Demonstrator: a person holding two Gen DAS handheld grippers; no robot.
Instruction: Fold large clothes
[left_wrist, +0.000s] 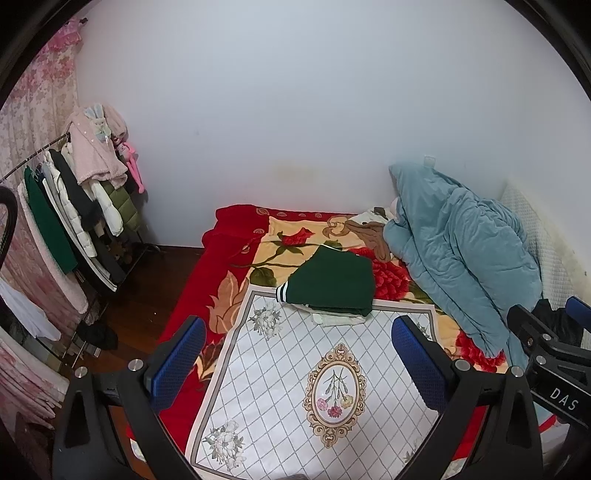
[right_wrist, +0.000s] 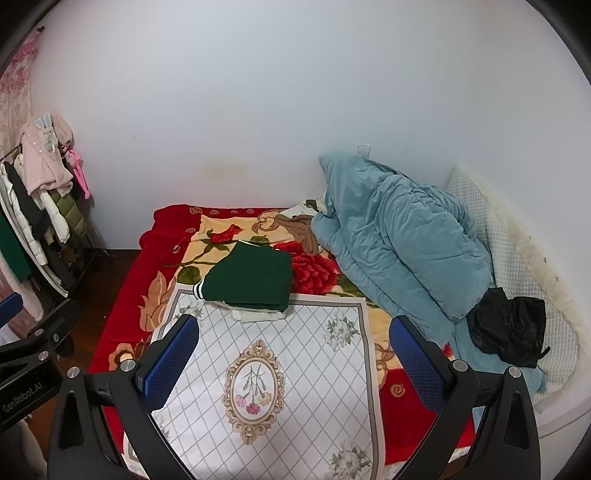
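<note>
From the left wrist view, the left gripper (left_wrist: 297, 363) hangs above the bed with its blue fingers (left_wrist: 181, 354) spread wide and nothing between them. The green garment (left_wrist: 334, 282) lies already folded at the far edge of the white quilted mat (left_wrist: 280, 398), stacked on a pale folded piece (left_wrist: 338, 318). It looks soft and thick, likely limp when lifted; a hold at its near edge or corners would suit best.

From the right wrist view, the right gripper (right_wrist: 293, 363) is likewise wide and empty over the mat. The heaped blue duvet (right_wrist: 399, 236) crowds the right side, a black bag (right_wrist: 509, 328) lies beside it, and a clothes rack (right_wrist: 40, 206) stands well apart to the left. The red floral blanket (right_wrist: 173, 254) covers the bed.
</note>
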